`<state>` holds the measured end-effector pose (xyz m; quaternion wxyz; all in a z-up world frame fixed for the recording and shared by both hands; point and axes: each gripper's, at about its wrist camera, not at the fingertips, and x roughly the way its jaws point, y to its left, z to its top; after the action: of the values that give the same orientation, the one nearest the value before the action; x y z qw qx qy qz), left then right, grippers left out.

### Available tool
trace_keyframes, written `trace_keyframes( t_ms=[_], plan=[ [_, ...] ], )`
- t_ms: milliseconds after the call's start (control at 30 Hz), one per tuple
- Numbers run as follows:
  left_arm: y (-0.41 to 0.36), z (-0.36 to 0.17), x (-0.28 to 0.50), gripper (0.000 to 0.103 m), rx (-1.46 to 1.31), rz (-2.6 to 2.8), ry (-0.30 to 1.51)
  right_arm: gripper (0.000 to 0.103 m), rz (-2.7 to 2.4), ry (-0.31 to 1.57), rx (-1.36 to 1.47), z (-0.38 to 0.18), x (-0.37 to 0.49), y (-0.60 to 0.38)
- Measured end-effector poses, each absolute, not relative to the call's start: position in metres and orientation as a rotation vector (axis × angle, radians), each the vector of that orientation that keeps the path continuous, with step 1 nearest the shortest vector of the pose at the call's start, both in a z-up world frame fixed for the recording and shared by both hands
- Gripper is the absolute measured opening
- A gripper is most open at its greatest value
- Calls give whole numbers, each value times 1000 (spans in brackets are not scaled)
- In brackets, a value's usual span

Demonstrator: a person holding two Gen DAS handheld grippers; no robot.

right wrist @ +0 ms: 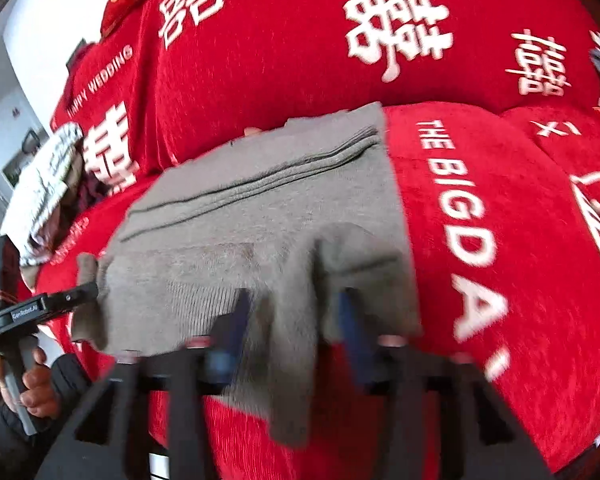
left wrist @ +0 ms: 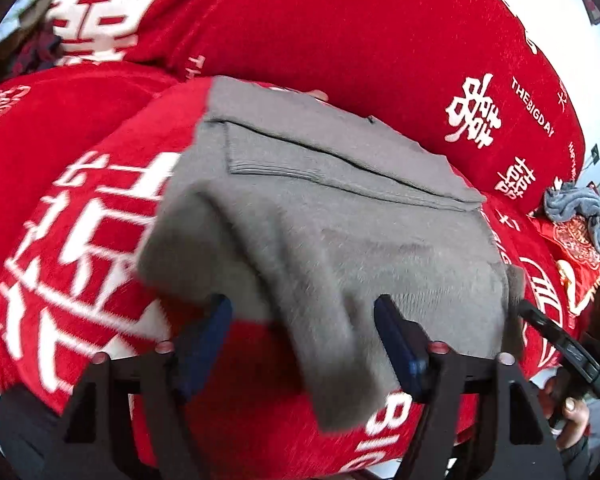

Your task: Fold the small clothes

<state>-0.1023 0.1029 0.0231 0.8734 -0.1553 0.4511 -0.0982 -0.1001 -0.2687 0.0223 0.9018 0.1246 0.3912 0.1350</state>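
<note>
Grey fuzzy knitted garment (left wrist: 312, 216), folded, on red sofa cover with white lettering (left wrist: 340, 32).

Left wrist view: left gripper (left wrist: 304, 320) with jaws wide, pads off the cloth; a loose grey flap hangs between and below them. Crumpled grey cloth (left wrist: 580, 212) lies well off, beyond the right-hand jaw.

Right wrist view: right gripper (right wrist: 292, 312) likewise parted, the flap's hanging corner between its jaws, ungripped.

Risk, as judged: the overhanging flap may drag the fold open or snag a jaw.

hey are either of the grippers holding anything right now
Nothing is held. The left gripper and right gripper stand open, with the grey garment's near edge lying loose between their fingers.
</note>
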Motion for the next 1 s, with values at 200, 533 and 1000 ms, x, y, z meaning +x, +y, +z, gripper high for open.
trace_keyframes(
  t_ms=[200,533,1000],
  plan=[
    [93,9,-111,73,-333,-235,987,61,313,849,289,7,-128,-281],
    [90,32,-108,11,-316,-228,920,11,430,785,244,23,-111,-251],
    [101,73,-45,11,-347,-140,811,10,313,663,297,74,-52,-261]
  ],
)
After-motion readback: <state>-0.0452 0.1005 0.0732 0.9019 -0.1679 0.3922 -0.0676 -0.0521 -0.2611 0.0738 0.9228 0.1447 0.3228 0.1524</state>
